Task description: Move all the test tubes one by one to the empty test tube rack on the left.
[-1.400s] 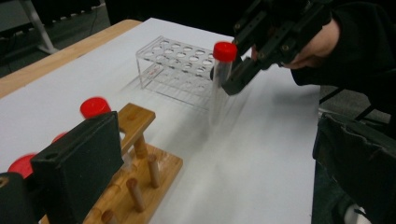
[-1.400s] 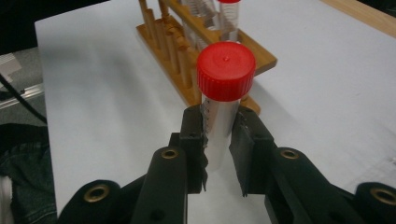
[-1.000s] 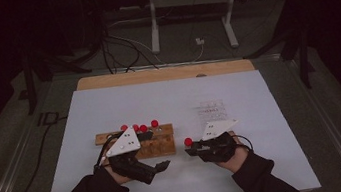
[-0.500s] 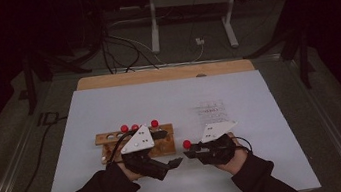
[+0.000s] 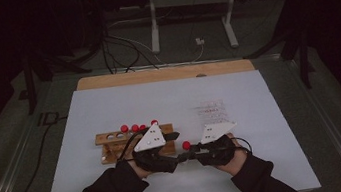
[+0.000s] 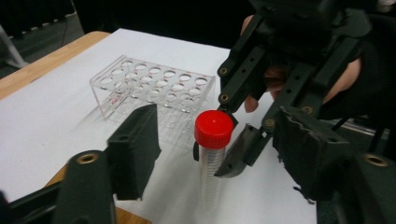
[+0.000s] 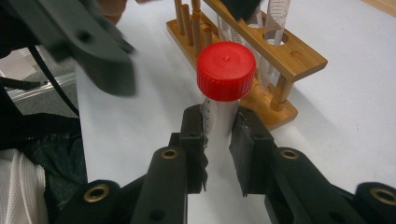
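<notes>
A clear tube with a red cap point(image 7: 226, 70) stands upright above the white mat, and my right gripper point(image 7: 217, 126) is shut on its body just below the cap. In the left gripper view the same tube point(image 6: 213, 130) stands between the two jaws of my left gripper point(image 6: 217, 140). Those jaws have just been closing, and a gap remains on each side of the tube. In the high view the two grippers face each other, left gripper point(image 5: 176, 148) and right gripper point(image 5: 194, 149), with the red cap point(image 5: 186, 145) between them.
A wooden tube rack point(image 5: 113, 137) holding several red-capped tubes sits just behind my left hand, close to the held tube point(image 7: 289, 56). A clear plastic rack point(image 5: 211, 111) with empty holes point(image 6: 154, 86) lies behind my right hand. A wooden board point(image 5: 165, 74) edges the mat's far side.
My left gripper has moved right and slightly forward, up to the tube held by the right gripper, and its jaws have narrowed around it. The right gripper has stayed in place.
</notes>
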The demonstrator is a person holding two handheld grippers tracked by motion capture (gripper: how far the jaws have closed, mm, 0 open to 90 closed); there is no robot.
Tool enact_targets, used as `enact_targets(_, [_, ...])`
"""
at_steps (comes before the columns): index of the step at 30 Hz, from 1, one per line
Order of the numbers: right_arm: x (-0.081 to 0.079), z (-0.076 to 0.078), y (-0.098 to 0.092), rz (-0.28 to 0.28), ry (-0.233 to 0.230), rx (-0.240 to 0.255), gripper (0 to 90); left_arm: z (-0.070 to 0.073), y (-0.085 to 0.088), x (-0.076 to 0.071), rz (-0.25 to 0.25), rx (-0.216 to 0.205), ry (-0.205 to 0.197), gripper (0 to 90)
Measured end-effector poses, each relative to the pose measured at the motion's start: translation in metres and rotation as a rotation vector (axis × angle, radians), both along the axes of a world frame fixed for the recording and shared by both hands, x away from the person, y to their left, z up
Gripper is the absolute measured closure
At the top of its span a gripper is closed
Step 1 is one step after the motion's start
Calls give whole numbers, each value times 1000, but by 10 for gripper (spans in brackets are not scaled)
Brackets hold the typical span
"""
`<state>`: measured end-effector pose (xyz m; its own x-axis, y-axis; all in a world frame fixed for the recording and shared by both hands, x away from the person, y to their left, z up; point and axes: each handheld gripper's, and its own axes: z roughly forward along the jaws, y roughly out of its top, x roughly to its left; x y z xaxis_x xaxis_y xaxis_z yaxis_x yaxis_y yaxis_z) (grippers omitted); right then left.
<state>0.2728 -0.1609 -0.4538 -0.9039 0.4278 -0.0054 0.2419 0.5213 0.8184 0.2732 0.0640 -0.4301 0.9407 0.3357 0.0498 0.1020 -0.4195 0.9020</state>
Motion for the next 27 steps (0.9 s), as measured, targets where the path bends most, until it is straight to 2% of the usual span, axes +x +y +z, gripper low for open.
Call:
enact_targets(8, [-2,0,1,7,1,-2,753,-4,-5,1,-11,16,-7,542])
enact_targets(16, [-2,1,1,7,4,2,753,-5,-9,1,-10,31,-13,668])
enact_targets(19, [-2,1,1,9,4,2,753,-6,-10,1,-9,33,-20,699])
enact_targets(27, [-1,1,0,4,11,5,752,-5,-11,2,-5,47,-36,716])
